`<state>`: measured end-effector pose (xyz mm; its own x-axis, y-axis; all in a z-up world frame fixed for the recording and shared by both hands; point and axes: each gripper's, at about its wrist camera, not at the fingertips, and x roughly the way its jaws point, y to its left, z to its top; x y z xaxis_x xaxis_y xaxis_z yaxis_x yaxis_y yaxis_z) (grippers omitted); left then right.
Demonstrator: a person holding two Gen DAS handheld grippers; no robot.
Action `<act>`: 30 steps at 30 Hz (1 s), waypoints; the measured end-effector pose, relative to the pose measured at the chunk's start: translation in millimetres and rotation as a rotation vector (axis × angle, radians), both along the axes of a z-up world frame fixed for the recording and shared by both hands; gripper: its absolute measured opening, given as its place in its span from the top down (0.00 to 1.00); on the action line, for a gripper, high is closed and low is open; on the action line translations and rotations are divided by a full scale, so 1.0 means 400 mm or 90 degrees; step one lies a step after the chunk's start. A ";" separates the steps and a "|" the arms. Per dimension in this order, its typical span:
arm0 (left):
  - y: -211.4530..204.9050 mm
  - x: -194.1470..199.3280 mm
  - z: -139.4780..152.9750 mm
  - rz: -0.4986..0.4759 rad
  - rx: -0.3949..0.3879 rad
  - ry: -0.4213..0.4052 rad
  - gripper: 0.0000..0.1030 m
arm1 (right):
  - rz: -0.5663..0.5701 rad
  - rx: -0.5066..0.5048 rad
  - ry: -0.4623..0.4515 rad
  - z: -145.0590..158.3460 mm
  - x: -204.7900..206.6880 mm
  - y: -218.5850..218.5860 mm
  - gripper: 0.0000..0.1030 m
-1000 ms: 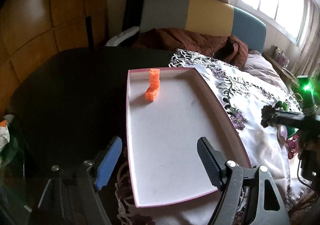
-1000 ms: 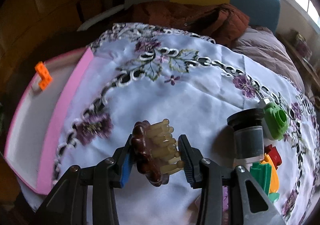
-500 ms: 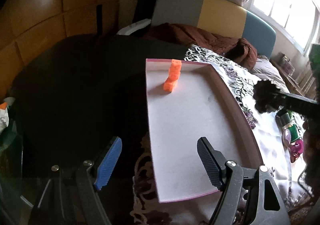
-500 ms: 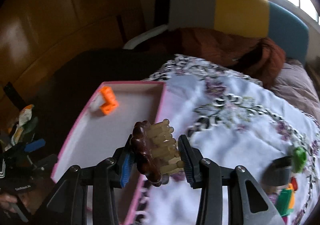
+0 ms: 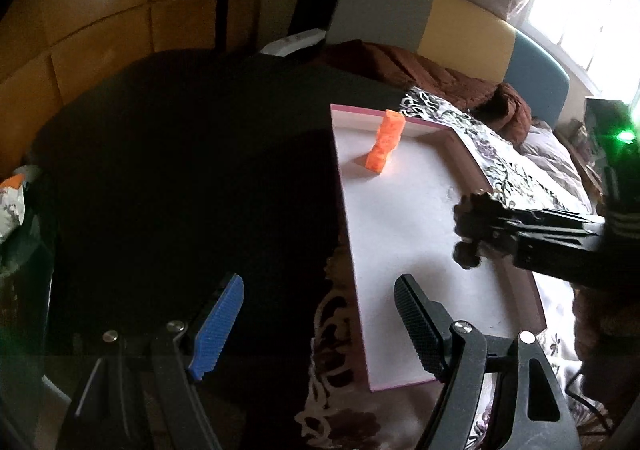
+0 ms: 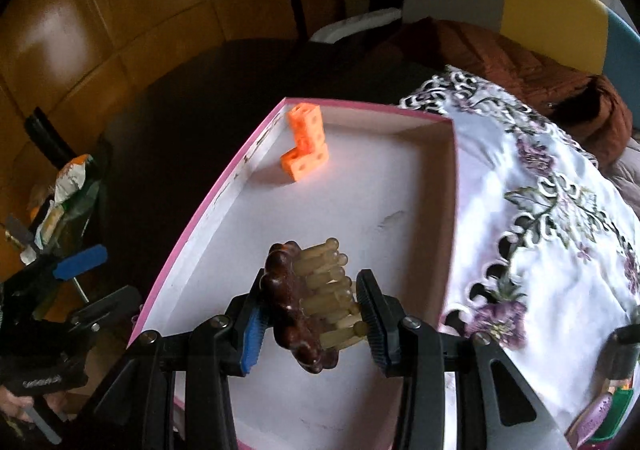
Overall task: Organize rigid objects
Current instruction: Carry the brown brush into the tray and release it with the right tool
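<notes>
Moved since earlier: brown hair comb (image 6: 304,306) travelled with the right gripper (image 6: 310,324) from above the embroidered cloth (image 6: 532,186) to above the pink box (image 6: 200,210); one second before it hung over the cloth, far from the box.
Hair comb: it was a dark brown piece with pale teeth, and it was held in the air over the near part of the box floor. It did not touch the floor, as far as the right wrist view showed.
Right gripper: its jaws were closed on the comb, one pad on each side.
Pink box: it was a shallow box with a white floor and a pink rim, lying between the dark table (image 5: 180,170) on the left and the cloth on the right.
Orange block (image 6: 306,146): it already lay inside the box, at the far left corner, close to the far wall.
Left gripper (image 5: 320,330): its jaws stood wide open and held nothing; it hovered over the near left edge of the box.
Done so far: one piece, the orange block, was in the box. The comb was over the box but not yet released.
Left to do: I judged that the comb had to be lowered and let go. Some coloured toys (image 6: 600,410) at the near right edge of the cloth were probably waiting too; they were too cut off to name.
Background: a sofa (image 5: 460,22) with a brown blanket (image 6: 520,62) stood at the far side.
</notes>
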<state>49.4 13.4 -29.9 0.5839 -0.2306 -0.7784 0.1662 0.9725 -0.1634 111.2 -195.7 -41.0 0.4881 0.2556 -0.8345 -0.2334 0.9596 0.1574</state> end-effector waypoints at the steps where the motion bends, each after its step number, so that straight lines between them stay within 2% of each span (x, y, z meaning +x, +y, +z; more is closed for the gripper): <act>1: 0.005 0.002 -0.001 0.003 -0.002 0.001 0.24 | -0.002 -0.002 0.001 -0.003 0.010 0.006 0.59; 10: 0.018 0.015 -0.012 0.007 -0.003 0.012 0.24 | 0.002 -0.029 0.017 -0.038 0.155 0.098 0.60; 16: 0.030 0.022 -0.016 0.016 -0.004 0.016 0.24 | 0.007 -0.002 0.032 -0.045 0.208 0.134 0.61; 20: 0.035 0.026 -0.014 0.023 -0.005 0.012 0.24 | 0.006 0.025 0.035 -0.042 0.196 0.130 0.53; 25: 0.035 0.018 -0.008 0.023 -0.005 0.004 0.24 | 0.009 0.017 0.020 -0.027 0.160 0.124 0.46; 27: 0.035 0.013 -0.005 0.023 -0.005 0.001 0.24 | 0.009 0.023 0.009 -0.016 0.151 0.115 0.40; 28: 0.034 0.010 -0.001 0.023 -0.004 -0.002 0.24 | 0.009 0.025 0.003 -0.009 0.142 0.113 0.33; 30: 0.033 0.002 0.004 0.022 -0.004 -0.006 0.23 | 0.012 0.027 -0.007 0.003 0.126 0.108 0.30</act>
<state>50.1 26.7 -28.3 0.5993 -0.2148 -0.7711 0.1345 0.9767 -0.1676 161.7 -152.5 -39.7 0.4916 0.2995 -0.8177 -0.2529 0.9476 0.1950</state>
